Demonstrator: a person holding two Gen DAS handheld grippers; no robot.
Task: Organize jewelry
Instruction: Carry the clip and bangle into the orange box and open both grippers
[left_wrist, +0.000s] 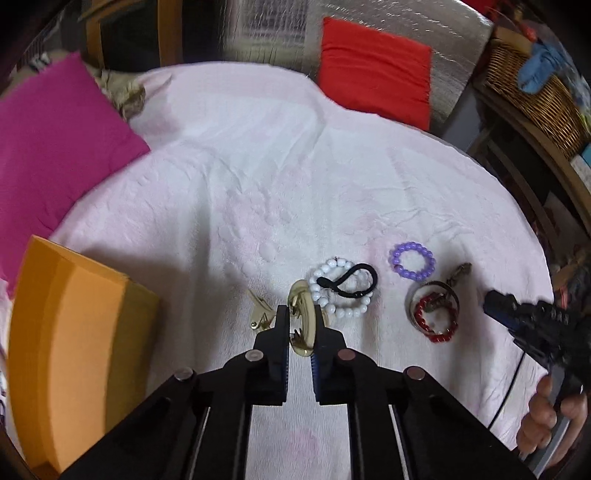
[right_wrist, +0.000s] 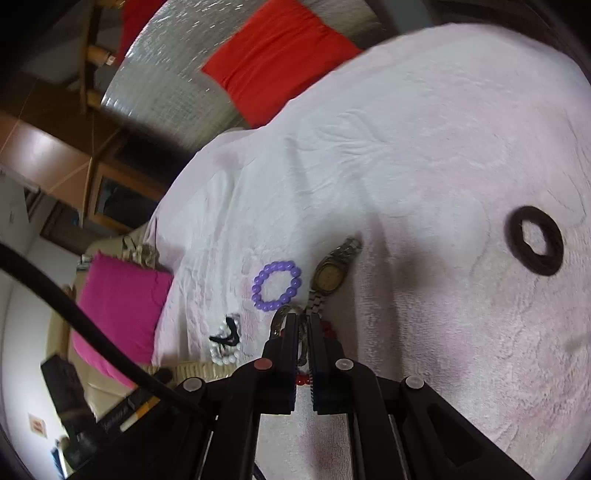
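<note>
Lying on a pale pink towel (left_wrist: 258, 192), the jewelry is spread in a loose row, and I give each place from the white bead bracelet (left_wrist: 341, 291). This bracelet is a double coil of round white beads, and a black hair tie (left_wrist: 349, 284) lies across it. Just left of it, touching its edge, stands a cream and gold bangle (left_wrist: 304, 319), held on its edge; the left gripper (left_wrist: 301, 325) is clenched on it, one pad on each side. Further left of the bangle lies a small gold clip (left_wrist: 260, 314). Right of the white bracelet, and a little farther from the camera, lies a ring of purple beads (left_wrist: 412, 260), glossy and round. Right again is a silver bangle (left_wrist: 432, 306) with a red bead bracelet (left_wrist: 434, 321) lying partly inside it. The right gripper (right_wrist: 303, 328) is clenched on this silver bangle's rim. Beside the purple beads lies a wristwatch (right_wrist: 328, 277) with a gold face and metal strap. Well apart, far right, lies a dark brown scrunchie (right_wrist: 535, 242). An orange box (left_wrist: 74, 350) stands far left of the white bracelet.
</note>
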